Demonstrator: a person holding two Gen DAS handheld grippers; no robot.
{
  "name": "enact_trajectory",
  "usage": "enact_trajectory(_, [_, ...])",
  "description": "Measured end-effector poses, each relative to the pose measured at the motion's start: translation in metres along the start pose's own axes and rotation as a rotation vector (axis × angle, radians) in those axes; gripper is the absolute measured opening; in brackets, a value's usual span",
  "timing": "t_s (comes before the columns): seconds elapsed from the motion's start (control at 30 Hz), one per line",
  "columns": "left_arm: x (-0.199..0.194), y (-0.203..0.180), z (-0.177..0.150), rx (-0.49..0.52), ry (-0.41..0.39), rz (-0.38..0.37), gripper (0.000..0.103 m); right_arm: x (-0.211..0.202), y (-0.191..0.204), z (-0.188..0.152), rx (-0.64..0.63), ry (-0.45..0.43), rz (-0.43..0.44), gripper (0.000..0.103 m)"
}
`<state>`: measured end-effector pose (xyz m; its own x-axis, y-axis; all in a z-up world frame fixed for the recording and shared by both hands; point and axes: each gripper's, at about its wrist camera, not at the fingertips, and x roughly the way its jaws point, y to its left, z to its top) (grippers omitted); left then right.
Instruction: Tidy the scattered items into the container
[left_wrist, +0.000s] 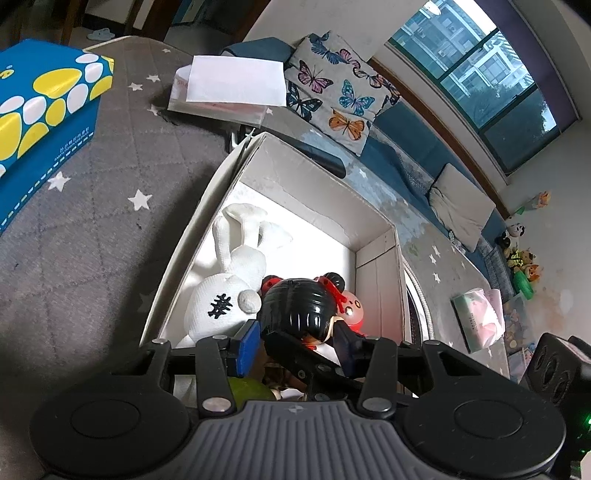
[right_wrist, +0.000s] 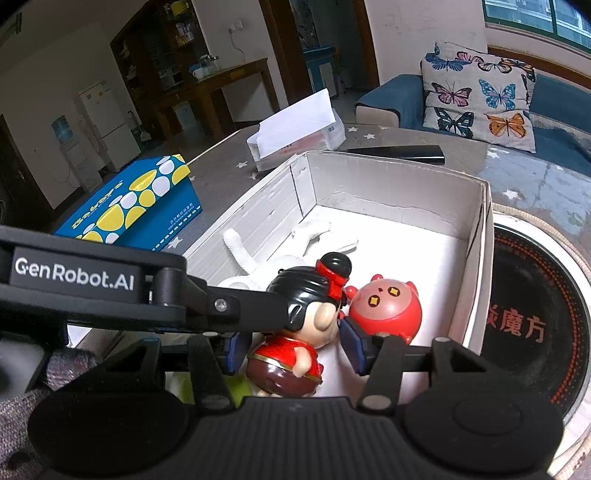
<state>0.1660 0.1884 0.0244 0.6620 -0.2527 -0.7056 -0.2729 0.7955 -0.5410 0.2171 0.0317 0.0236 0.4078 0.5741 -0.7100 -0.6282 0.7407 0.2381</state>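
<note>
Here we are over the white cardboard box (left_wrist: 317, 184), sitting on the grey star-print desk (left_wrist: 92, 229), and it's crowded at the bottom of both views. The black-haired doll in the red dress (left_wrist: 295, 306) is inside the box, at lower centre, leaning with its head toward the upper right. The left tongs (left_wrist: 295, 347) have a blue pad close against each side of that glossy head; whether they actually press on it, you can't tell. In the right wrist view, the right tongs (right_wrist: 293, 350) straddle the doll's red body, jaws apart, with a clear gap between the body and the right-hand pad, so there's no grip. A round red toy (right_wrist: 388, 310) lies just beside the doll, right of centre in that view, touching its hair bun. A white plush rabbit (left_wrist: 218, 302) lies along the box's left wall, ears pointing to the far end. In the left wrist view, a blue and yellow carton (left_wrist: 44, 110) rests on the desk at upper left, well apart from the box.
</note>
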Motion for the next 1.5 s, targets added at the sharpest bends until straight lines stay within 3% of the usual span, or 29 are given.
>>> enact_trajectory(0.13, [-0.004, 0.0, -0.001, 0.008, -0.008, 0.0, 0.045, -0.003, 0.001, -0.001, -0.007, -0.003, 0.0, 0.055])
enact_trajectory(0.33, [-0.009, -0.001, -0.003, 0.009, -0.013, -0.009, 0.045, -0.008, 0.005, -0.003, -0.028, -0.015, -0.006, 0.067])
enact_trajectory(0.7, [-0.021, -0.007, -0.011, 0.029, -0.03, -0.017, 0.044, -0.026, -0.001, -0.011, -0.026, -0.033, -0.02, 0.068])
enact_trajectory(1.2, [-0.05, -0.037, -0.045, 0.191, -0.147, 0.032, 0.044, -0.08, 0.012, -0.042, -0.104, -0.118, -0.046, 0.082])
enact_trajectory(1.5, [-0.069, -0.052, -0.075, 0.267, -0.213, 0.063, 0.044, -0.115, 0.022, -0.064, -0.134, -0.189, -0.061, 0.099])
